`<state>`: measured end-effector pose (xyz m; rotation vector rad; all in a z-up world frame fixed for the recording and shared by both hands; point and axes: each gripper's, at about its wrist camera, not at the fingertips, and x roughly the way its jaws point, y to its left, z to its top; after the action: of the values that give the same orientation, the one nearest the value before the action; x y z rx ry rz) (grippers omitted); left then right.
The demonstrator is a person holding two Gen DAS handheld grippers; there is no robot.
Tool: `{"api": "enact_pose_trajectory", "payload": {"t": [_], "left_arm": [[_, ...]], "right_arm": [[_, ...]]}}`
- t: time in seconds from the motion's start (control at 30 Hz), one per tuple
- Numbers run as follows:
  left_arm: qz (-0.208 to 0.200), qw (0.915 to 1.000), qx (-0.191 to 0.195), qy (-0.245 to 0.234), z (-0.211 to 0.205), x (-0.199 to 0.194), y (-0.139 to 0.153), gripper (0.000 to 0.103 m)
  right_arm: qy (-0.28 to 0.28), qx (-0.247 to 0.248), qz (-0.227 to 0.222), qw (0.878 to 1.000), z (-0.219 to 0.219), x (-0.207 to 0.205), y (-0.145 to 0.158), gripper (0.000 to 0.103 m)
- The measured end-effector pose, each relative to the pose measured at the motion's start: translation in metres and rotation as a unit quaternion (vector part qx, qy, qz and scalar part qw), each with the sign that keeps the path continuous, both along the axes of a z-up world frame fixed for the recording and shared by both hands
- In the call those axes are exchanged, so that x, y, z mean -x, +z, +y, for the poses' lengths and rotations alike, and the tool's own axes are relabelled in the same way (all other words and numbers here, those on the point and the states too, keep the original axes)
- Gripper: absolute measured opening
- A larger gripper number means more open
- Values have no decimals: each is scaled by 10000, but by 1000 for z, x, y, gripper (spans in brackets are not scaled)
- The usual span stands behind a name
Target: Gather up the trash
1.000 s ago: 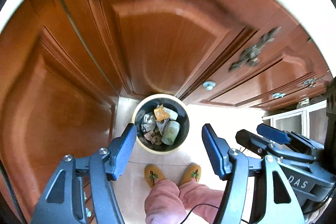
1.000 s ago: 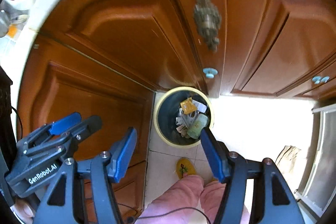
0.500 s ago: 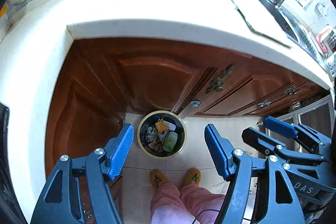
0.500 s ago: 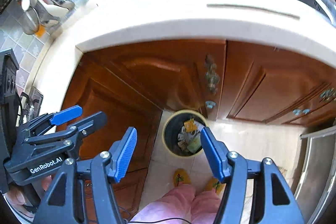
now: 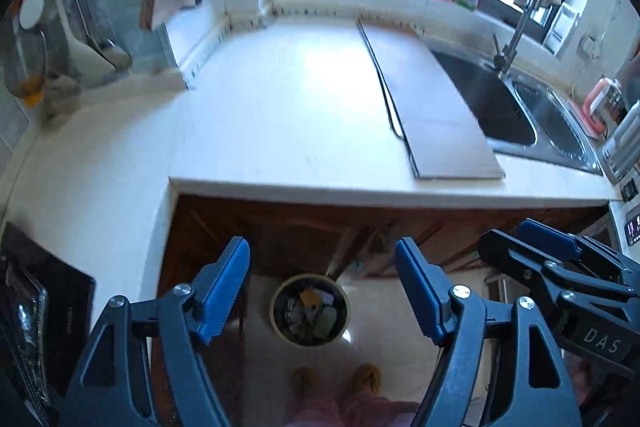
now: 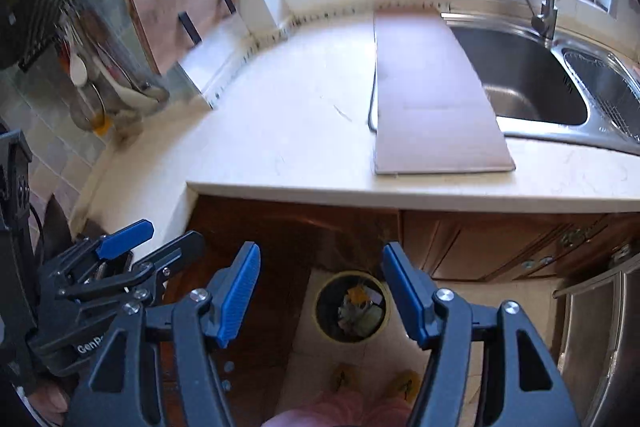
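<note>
Left wrist: left gripper (image 5: 322, 291) held wide open, nothing gripped; trash bin (image 5: 309, 310) seen on floor below the counter (image 5: 280, 115), holding scraps. Right gripper (image 6: 320, 295) likewise spread, empty.

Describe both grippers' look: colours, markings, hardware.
Left gripper and right gripper match: dark grey-blue angular frames, ribbed blue pads, silver screws at the pivots. Seen from opposite views, the left body reads "GenRo…", cut off, and the right reads "DAS"; each has a blue lever.
</note>
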<state>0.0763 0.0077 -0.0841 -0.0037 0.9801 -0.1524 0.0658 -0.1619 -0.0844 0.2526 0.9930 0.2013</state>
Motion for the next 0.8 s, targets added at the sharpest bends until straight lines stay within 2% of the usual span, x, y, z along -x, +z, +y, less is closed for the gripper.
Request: {"api": "enact_pose_trajectory", "payload": {"t": [0.13,0.2,0.27,0.37,0.57,0.8], "left_arm": [[-292,9995,6,136,6,4,34,78],[-407,9990,-14,194,8,6,47,85],[-534,9981,-80,280,10,6,61,88],[-710,9966,-154,384,16,6,78,89],[-931,9941,-277,483,19,7,99,90],[-1107,9916,-407,522,16,10,111,90]], "right_arm": [[-61,135,-370,9992,6,3,33,70],[-77,167,-519,9985,9,5,46,71],[-89,203,-653,9976,13,7,60,73],[-93,268,-814,9963,15,8,74,74],[-176,257,-999,9945,17,10,88,75],[-251,335,-1198,9919,22,12,103,75]]}}
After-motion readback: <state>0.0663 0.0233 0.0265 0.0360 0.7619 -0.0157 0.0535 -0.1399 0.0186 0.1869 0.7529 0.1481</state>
